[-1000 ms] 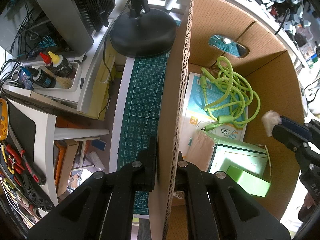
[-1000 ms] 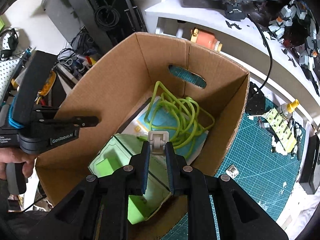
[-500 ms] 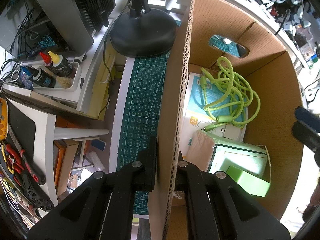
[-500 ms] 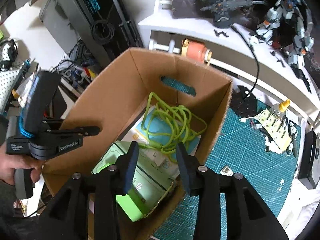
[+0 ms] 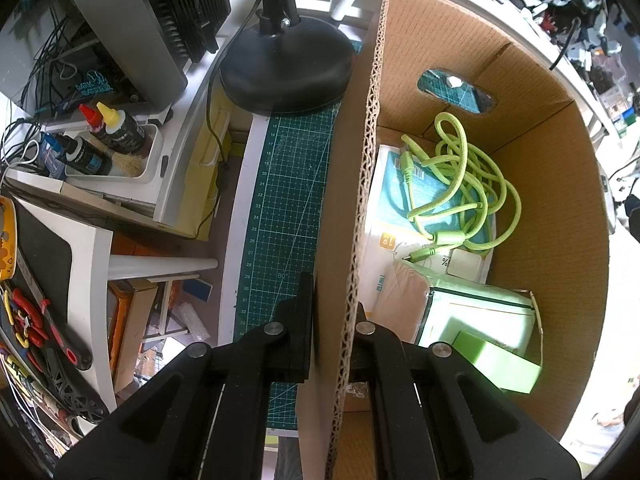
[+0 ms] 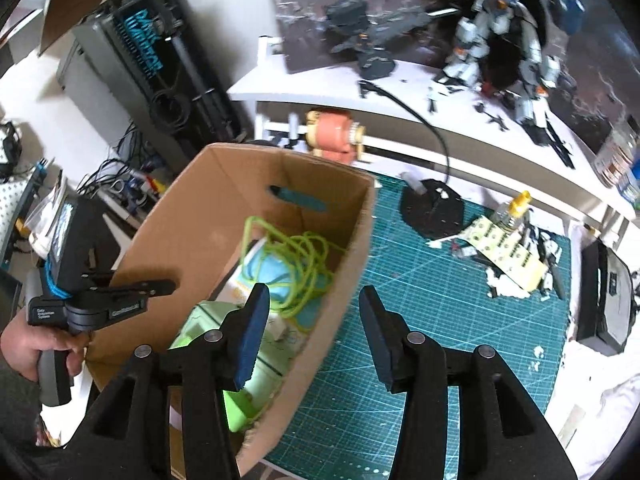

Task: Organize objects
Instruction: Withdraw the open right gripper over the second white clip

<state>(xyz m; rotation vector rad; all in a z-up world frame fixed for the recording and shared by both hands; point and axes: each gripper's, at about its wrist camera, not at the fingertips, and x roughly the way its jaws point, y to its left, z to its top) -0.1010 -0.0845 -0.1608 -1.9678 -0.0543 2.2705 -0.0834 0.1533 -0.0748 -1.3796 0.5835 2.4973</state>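
A brown cardboard box (image 5: 560, 216) stands on the green cutting mat (image 5: 280, 216). Inside lie a lime green cable (image 5: 468, 184), a small white charger block (image 5: 466, 265), a teal and white package (image 5: 400, 216) and a light green box (image 5: 480, 328). My left gripper (image 5: 332, 320) is shut on the box's left wall. It also shows in the right wrist view (image 6: 120, 296), clamped on the box (image 6: 208, 216). My right gripper (image 6: 316, 332) is open and empty, above the box's right wall, with the cable (image 6: 296, 264) below it.
A black lamp base (image 5: 288, 68) stands behind the box. Glue bottles (image 5: 108, 132) sit in a white tray at left. On the mat right of the box lie a black round stand (image 6: 432, 212), a yellow-capped bottle (image 6: 512, 212) and scraps. A model robot (image 6: 500, 36) stands on the shelf.
My right gripper opened and let go of the white charger block, which now lies in the box. It then rose and drew back to the right. The left gripper stayed clamped on the wall.
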